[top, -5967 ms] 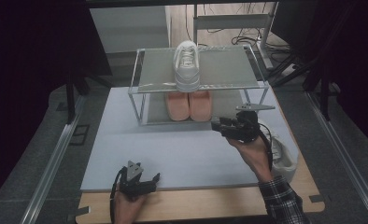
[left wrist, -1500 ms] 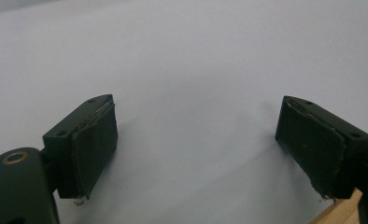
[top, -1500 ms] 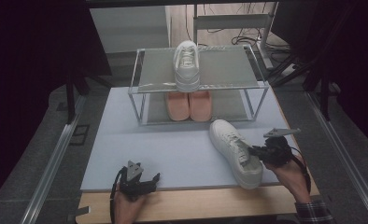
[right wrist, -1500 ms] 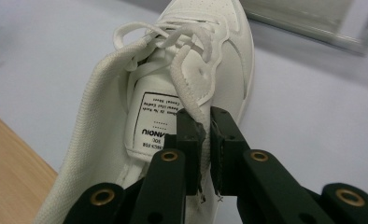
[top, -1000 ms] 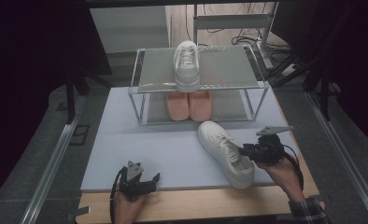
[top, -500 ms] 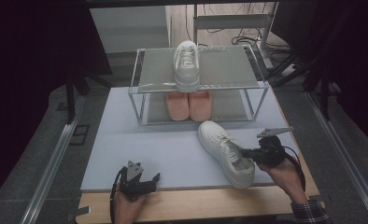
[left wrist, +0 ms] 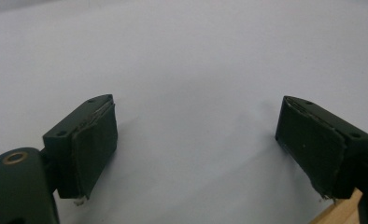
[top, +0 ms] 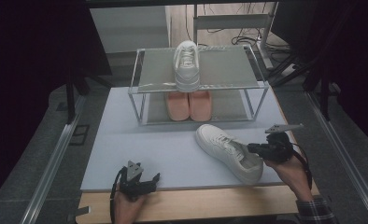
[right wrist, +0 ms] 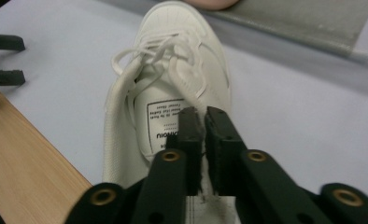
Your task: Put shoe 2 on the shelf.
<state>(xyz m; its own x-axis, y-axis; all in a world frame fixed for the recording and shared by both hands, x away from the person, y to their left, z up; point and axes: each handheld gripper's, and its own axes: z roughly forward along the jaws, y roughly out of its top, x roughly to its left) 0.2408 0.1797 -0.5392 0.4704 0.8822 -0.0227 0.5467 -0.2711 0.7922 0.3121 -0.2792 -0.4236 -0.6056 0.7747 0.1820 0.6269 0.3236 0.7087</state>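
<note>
Shoe (top: pixel 229 151): white sneaker lying on the mat (top: pixel 140 144) in front of the rack (top: pixel 198 84), toe toward the rack, heel toward the table's near right corner.
Right gripper (right wrist: pixel 201 122): jaws nearly together, pinching the shoe's heel collar; having just eased apart slightly, they hold only the thin wall, a grip suited to steering the shoe by its rear.
Left gripper (left wrist: pixel 196 154): jaws wide apart, nothing between them, resting low on the mat near its front edge, seemingly parked clear of the work.
Rack: top shelf carries the matching white shoe (top: pixel 187 65) with room beside it; pink pair (top: pixel 188 105) below.
Likely aim: pairing the shoe with its mate.
</note>
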